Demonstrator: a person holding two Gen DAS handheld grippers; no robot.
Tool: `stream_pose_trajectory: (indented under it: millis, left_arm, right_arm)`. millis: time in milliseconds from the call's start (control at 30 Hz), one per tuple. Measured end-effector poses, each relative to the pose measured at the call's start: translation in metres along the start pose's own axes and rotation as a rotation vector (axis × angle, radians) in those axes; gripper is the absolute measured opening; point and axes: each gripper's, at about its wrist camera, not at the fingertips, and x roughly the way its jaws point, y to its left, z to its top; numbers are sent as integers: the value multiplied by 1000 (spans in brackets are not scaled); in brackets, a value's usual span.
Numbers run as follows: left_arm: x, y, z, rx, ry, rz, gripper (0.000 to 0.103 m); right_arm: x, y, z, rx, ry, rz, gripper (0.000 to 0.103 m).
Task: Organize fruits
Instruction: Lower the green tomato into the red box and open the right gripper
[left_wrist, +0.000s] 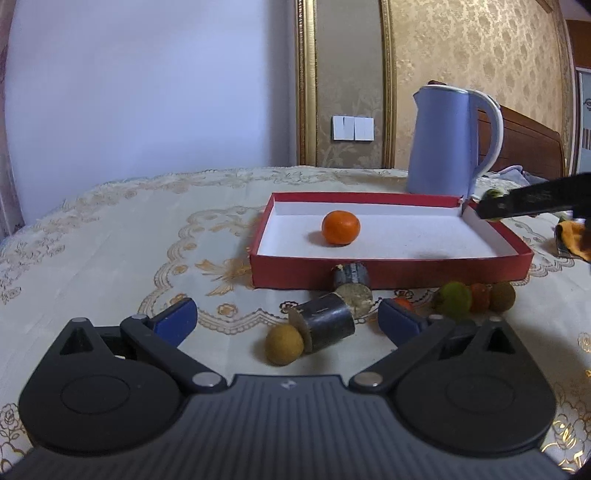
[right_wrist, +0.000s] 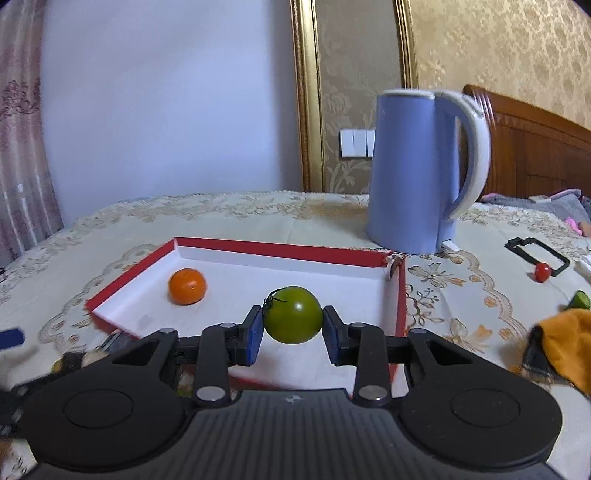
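Note:
A red box (left_wrist: 388, 271) with a white inside holds an orange (left_wrist: 340, 228); both also show in the right wrist view, the box (right_wrist: 280, 250) and the orange (right_wrist: 187, 286). My right gripper (right_wrist: 292, 325) is shut on a green tomato (right_wrist: 293, 314) and holds it over the box's near right part. It shows at the right edge of the left wrist view (left_wrist: 532, 202). My left gripper (left_wrist: 286, 319) is open and empty, in front of the box. A small brown-yellow fruit (left_wrist: 284, 344) and several round fruits (left_wrist: 474, 297) lie on the cloth near it.
Two dark cylinders (left_wrist: 327, 325) lie in front of the box. A blue kettle (left_wrist: 448, 142) stands behind the box. An orange cloth (right_wrist: 561, 347), a red cherry tomato (right_wrist: 543, 272), a black frame (right_wrist: 537, 254) and a green piece (right_wrist: 579, 300) lie to the right.

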Motion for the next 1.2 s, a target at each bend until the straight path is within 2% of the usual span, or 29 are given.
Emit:
stream_pose_trajectory:
  millis: [200, 400, 533, 633, 767, 833, 933, 1000, 1100, 1200]
  left_arm:
    - [3, 15, 0, -83, 15, -18, 103]
    - [1, 10, 0, -61, 12, -18, 103]
    - [2, 13, 0, -82, 15, -14, 103]
    - [0, 15, -1, -97, 3, -17, 103]
    - [-2, 14, 0, -86, -5, -27, 103]
    - [-3, 12, 0, -60, 11, -14, 103]
    - [-10, 13, -3, -38, 20, -26, 103]
    - [-12, 15, -5, -14, 30, -21, 103]
    - [-14, 18, -8, 28, 42, 13, 103]
    - [-16, 20, -9, 49, 51, 56, 103]
  right_arm:
    - [56, -8, 18, 0, 80, -61, 34]
    - [93, -21, 21, 27, 143, -113, 34]
    - [106, -23, 20, 24, 174, -152, 34]
    - [91, -22, 22, 58, 143, -135, 37]
    - [41, -5, 17, 2, 43, -107, 72]
    - [14, 5, 9, -22, -6, -80, 73]
    - [-30, 14, -12, 26, -75, -7, 73]
    - [-54, 21, -27, 43, -126, 13, 73]
    - [-76, 28, -51, 70, -168, -2, 73]
    - [-79, 27, -67, 53, -149, -65, 73]
